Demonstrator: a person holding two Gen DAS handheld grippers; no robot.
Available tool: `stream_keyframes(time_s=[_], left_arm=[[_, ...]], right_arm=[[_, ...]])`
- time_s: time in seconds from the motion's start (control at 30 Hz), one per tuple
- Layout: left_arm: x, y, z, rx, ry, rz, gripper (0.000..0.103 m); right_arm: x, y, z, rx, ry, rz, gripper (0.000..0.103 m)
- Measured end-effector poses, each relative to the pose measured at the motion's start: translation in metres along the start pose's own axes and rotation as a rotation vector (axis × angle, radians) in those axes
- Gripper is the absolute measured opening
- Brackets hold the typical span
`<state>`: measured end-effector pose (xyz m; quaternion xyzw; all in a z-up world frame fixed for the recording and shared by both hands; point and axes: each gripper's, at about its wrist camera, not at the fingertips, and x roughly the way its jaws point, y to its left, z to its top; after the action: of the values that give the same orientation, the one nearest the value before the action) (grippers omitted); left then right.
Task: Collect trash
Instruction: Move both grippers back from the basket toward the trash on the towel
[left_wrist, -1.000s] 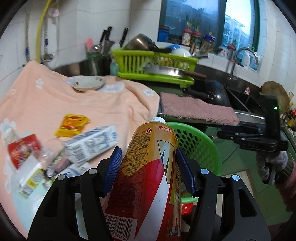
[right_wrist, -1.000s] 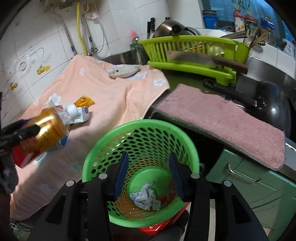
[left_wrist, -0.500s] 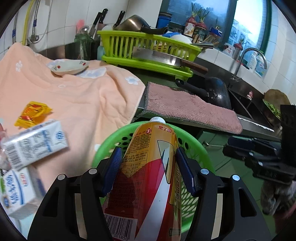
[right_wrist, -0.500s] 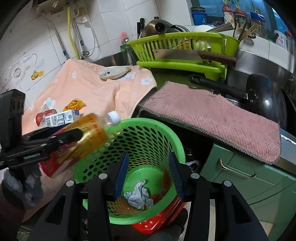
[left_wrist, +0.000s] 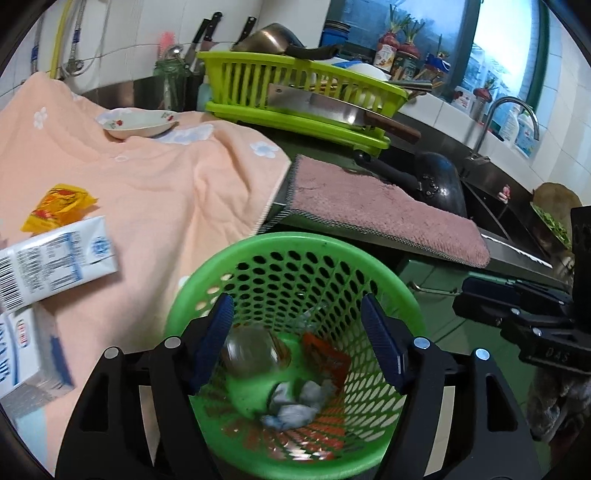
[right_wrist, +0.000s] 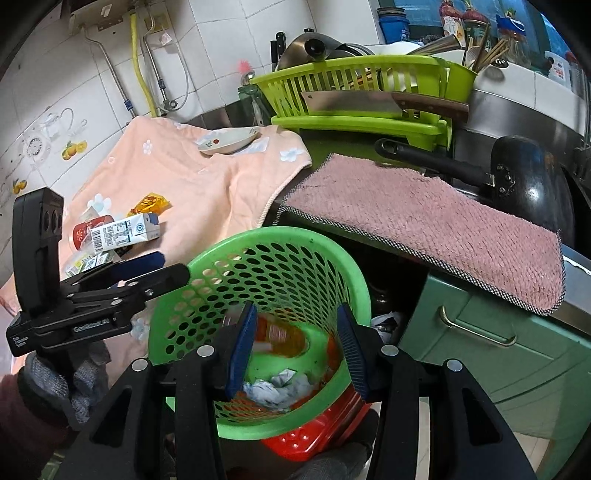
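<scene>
- Green perforated plastic is forming the wall of the trash basket (left_wrist: 295, 258), which is standing below the counter edge, directly under both of your grippers.
- You are holding the left gripper (left_wrist: 297, 339) over the basket mouth; its jaws are opening, and nothing is sitting between the blue pads (left_wrist: 380, 347).
- The bottle (left_wrist: 255, 350), with its yellow and red label, is appearing blurred inside the basket, clear of the pads and down near the basket floor.
- Crumpled white paper (left_wrist: 299, 402) and an orange wrapper (left_wrist: 327, 354) are lying on the basket floor beside the bottle.
- You are keeping the right gripper (right_wrist: 295, 350) pointed into the same basket with its jaws partly apart; no item is pressing against its pads.
- A gloved hand (right_wrist: 55, 387) is carrying the left gripper at the left edge of the right wrist view.
- Uncollected trash is lying on the peach towel (left_wrist: 147, 192) covering the counter: a white milk carton (left_wrist: 55, 258), a second carton (left_wrist: 26, 354) just below it, and a yellow packet (left_wrist: 59, 206) just above it.
- A pink mat (left_wrist: 384, 210) is hanging over the counter edge behind the basket, with a black pan (left_wrist: 439, 181) beyond it.
- A red crate (right_wrist: 314, 428) is showing under the basket in the right wrist view.
</scene>
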<state>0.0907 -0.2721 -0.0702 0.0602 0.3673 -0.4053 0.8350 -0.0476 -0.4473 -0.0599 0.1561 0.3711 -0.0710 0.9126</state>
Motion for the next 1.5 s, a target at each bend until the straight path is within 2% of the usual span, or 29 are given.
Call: stream_keyframes(time_s=[0.37,0.93,1.37,1.43,1.5], left_arm=[[-0.062,0.036,-0.006,-0.024,-0.038,0.094,0.071],[-0.166,0.131,-0.036,-0.161,-0.135,0.294,0.073],[-0.192,0.181,-0.066,-0.255,-0.129,0.387,0.073],[-0.192,0.184,-0.068,-0.263,-0.128,0.392,0.073],[-0.192,0.187,-0.069,-0.268,-0.125,0.398,0.073]], right_arm=[[0.000,0.033,0.009,-0.056,-0.002,0.042,0.049],[0.028,0.127,0.031,-0.211,0.018,0.170,0.058],[0.075,0.200,0.053,-0.423,0.051,0.196,0.058],[0.080,0.204,0.057,-0.423,0.060,0.206,0.060],[0.084,0.209,0.061,-0.414,0.065,0.220,0.066]])
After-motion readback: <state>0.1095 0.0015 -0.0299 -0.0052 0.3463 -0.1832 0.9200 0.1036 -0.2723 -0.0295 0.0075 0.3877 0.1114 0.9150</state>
